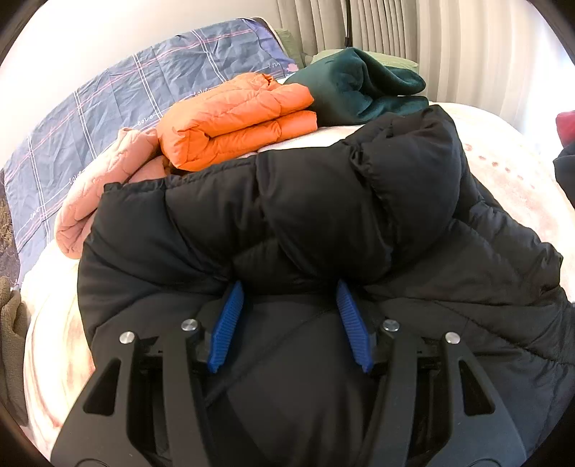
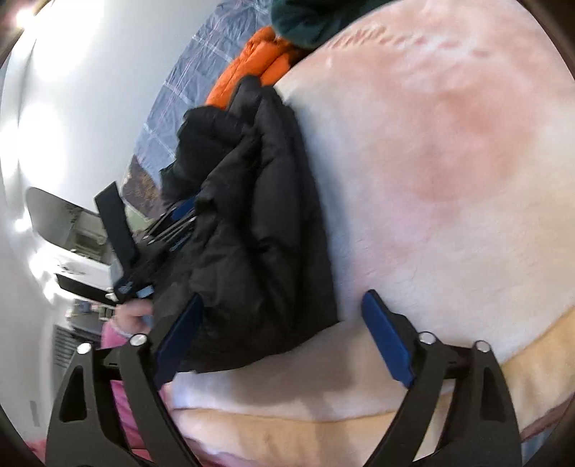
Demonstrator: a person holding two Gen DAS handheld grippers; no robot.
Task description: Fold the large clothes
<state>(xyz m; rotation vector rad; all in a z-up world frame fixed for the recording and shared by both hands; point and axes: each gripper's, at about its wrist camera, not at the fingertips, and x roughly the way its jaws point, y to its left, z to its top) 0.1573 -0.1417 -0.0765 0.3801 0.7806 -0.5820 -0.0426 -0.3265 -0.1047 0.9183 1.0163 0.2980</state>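
Note:
A black puffer jacket lies bunched and partly folded on the pale pink bed blanket. My left gripper is open, its blue pads spread with the tips tucked under a fold of the jacket. In the right wrist view the jacket hangs in a folded bundle against the blanket. My right gripper is open; its left pad rests beside the jacket's lower edge. The left gripper shows there among the jacket's folds, held by a hand.
A folded orange puffer jacket, a pink quilted garment and a dark green fleece lie at the far side of the bed. A blue plaid pillow leans against the wall. Curtains hang behind.

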